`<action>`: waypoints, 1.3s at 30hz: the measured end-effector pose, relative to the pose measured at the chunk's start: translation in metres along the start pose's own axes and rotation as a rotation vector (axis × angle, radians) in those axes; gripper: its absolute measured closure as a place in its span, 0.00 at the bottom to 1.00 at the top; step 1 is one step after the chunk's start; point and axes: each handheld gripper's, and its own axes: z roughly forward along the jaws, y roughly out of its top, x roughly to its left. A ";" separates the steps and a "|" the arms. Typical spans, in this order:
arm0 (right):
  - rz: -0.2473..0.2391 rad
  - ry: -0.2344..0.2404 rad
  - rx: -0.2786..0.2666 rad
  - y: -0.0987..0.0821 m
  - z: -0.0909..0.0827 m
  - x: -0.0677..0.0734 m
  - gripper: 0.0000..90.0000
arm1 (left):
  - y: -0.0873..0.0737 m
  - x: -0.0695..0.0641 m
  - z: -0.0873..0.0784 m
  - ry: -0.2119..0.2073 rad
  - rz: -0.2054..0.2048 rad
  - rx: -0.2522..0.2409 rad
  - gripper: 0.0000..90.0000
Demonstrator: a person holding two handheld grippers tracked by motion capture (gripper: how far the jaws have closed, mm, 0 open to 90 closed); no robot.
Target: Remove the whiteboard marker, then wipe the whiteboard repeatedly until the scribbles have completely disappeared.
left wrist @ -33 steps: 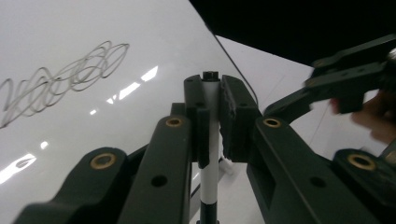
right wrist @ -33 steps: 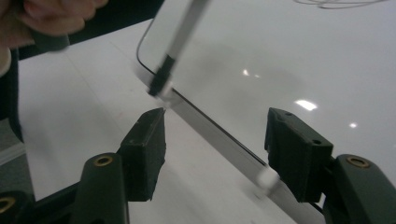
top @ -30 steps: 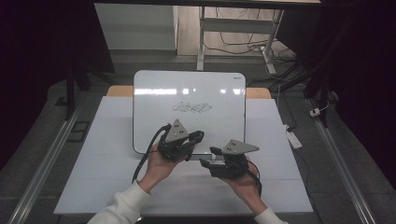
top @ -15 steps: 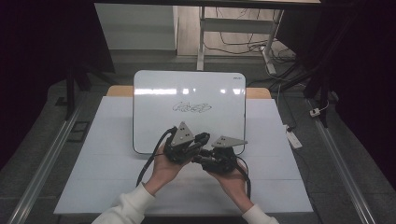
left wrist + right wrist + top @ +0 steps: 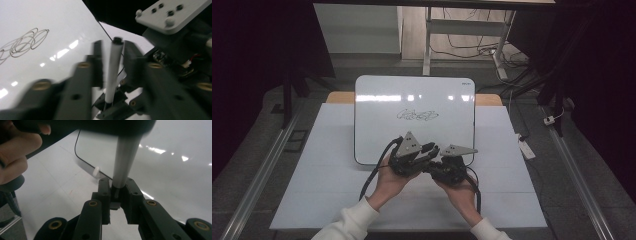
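Whiteboard (image 5: 414, 100) bearing a black scribble (image 5: 417, 115) lies on a white table (image 5: 312, 190) in a dim room with cables (image 5: 472, 47) behind. Right gripper (image 5: 439, 165) clamps a white marker (image 5: 112, 68); left gripper (image 5: 430, 148), its jaws just opening, straddles it loosely. Corner logo unreadable.

My two black two-jaw grippers, left (image 5: 428, 148) and right (image 5: 435, 166), each carry a grey three-cornered plate dotted with screws. Brass-coloured rivets stud my dark jaw links. A black cable (image 5: 373, 177) trails from the left one. I wear white sleeves (image 5: 346, 224).
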 end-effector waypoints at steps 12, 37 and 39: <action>-0.051 -0.036 -0.098 0.002 -0.016 -0.012 0.86 | -0.043 0.040 -0.070 0.019 -0.104 0.046 0.40; -0.140 -0.120 -0.326 0.030 -0.021 -0.040 0.86 | -0.158 0.081 -0.138 0.151 -0.263 0.193 0.36; -0.142 -0.136 -0.342 0.036 -0.018 -0.043 0.86 | -0.159 0.081 -0.138 0.154 -0.261 0.196 0.35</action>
